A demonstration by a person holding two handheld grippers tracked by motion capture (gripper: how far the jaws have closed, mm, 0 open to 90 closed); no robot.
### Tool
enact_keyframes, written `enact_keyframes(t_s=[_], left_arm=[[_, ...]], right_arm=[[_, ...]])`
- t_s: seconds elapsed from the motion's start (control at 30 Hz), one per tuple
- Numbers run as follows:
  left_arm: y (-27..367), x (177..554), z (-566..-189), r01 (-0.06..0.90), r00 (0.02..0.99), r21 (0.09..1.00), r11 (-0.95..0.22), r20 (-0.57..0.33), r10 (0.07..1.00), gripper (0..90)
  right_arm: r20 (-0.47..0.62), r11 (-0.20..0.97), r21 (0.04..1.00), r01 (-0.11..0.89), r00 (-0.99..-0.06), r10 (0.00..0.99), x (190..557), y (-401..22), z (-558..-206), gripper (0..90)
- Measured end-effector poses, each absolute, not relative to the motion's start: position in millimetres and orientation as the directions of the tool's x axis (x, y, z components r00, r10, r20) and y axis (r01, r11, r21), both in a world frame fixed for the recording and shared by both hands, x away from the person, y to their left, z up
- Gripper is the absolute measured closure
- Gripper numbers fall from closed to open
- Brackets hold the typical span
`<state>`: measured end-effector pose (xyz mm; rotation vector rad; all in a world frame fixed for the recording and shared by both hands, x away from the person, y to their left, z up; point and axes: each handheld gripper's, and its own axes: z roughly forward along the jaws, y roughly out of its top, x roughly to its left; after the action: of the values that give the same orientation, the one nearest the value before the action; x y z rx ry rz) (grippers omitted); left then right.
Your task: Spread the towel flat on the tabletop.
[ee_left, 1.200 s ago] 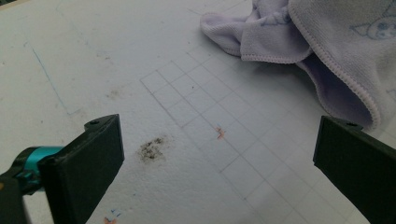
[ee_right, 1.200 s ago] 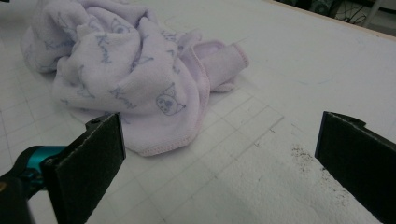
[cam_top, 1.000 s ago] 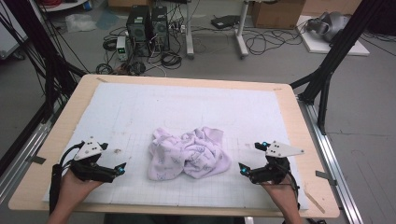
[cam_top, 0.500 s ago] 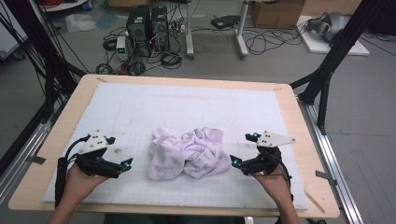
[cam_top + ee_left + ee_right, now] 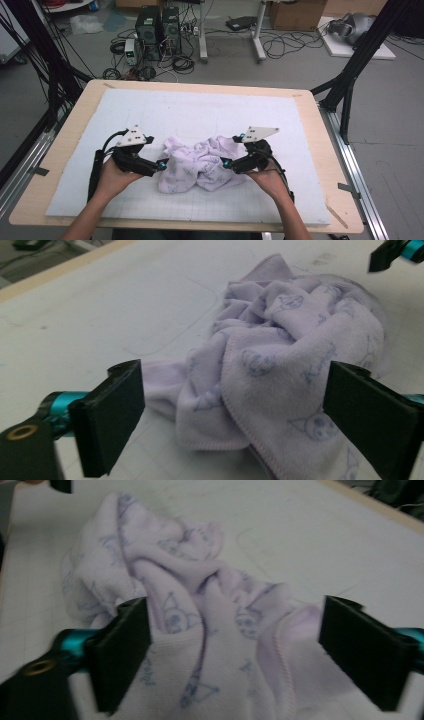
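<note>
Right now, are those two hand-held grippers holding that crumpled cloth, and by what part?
Nothing is held yet. Each hand-held gripper, left and right, has open jaws at the lilac towel, which have just been closing.

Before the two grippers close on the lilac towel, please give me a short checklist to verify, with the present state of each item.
1. Towel lies crumpled on the white mat, inside its edges: ok.
2. Left gripper at the towel's left edge, jaws wide, having just been closing; cloth lies between them: ok.
3. Right gripper at the towel's right edge, jaws wide, having just been closing; folds lie between them: ok.
4. Pads already pressing on the cloth: not ok, gaps show in both gripper views.
5. Each gripper aimed at a true corner: cannot tell, the towel is bunched.
</note>
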<state>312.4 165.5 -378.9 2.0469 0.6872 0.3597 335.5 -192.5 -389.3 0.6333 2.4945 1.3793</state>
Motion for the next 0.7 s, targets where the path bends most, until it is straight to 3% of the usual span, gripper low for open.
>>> enact_keyframes(t_s=[0.07,0.13,0.17,0.2,0.23,0.27,0.33,0.4,0.7], left_arm=[[155.4,319.0,-387.0,0.338,0.816,0.831,-0.442,-0.024,0.578,21.0],[145.6,323.4,-396.3,0.344,0.837,0.809,-0.477,-0.035,0.545,25.4],[138.2,324.5,-403.6,0.338,0.859,0.791,-0.510,-0.037,0.511,35.1],[138.2,324.5,-403.6,0.338,0.859,0.791,-0.510,-0.037,0.511,41.2],[134.4,324.3,-408.1,0.332,0.873,0.778,-0.534,-0.038,0.487,49.3],[132.5,323.9,-410.3,0.329,0.879,0.768,-0.550,-0.035,0.476,49.3],[131.1,322.5,-414.6,0.310,0.901,0.741,-0.596,-0.029,0.432,67.0],[135.1,319.5,-413.2,0.305,0.903,0.745,-0.594,-0.028,0.429,75.0],[169.3,286.5,-389.9,0.281,0.900,0.797,-0.535,-0.024,0.436,76.2]], right_arm=[[0.021,0.528,0.808,0.262,-0.908,0.419,340.6,-176.7,-403.9,30.7],[0.029,0.538,0.799,0.267,-0.912,0.409,341.7,-174.2,-407.5,33.6],[0.069,0.544,0.787,0.289,-0.919,0.389,344.8,-171.1,-416.8,44.9],[0.069,0.544,0.787,0.289,-0.919,0.389,344.8,-171.1,-416.8,44.9],[0.097,0.532,0.791,0.303,-0.920,0.380,345.2,-174.4,-420.1,56.1],[0.097,0.532,0.791,0.303,-0.920,0.380,345.2,-174.4,-420.1,56.1],[0.135,0.518,0.791,0.327,-0.918,0.373,344.4,-179.7,-422.2,65.2],[0.159,0.507,0.791,0.342,-0.916,0.370,338.6,-185.3,-418.9,70.7],[0.105,0.514,0.813,0.272,-0.938,0.330,299.3,-190.1,-394.1,71.4]])
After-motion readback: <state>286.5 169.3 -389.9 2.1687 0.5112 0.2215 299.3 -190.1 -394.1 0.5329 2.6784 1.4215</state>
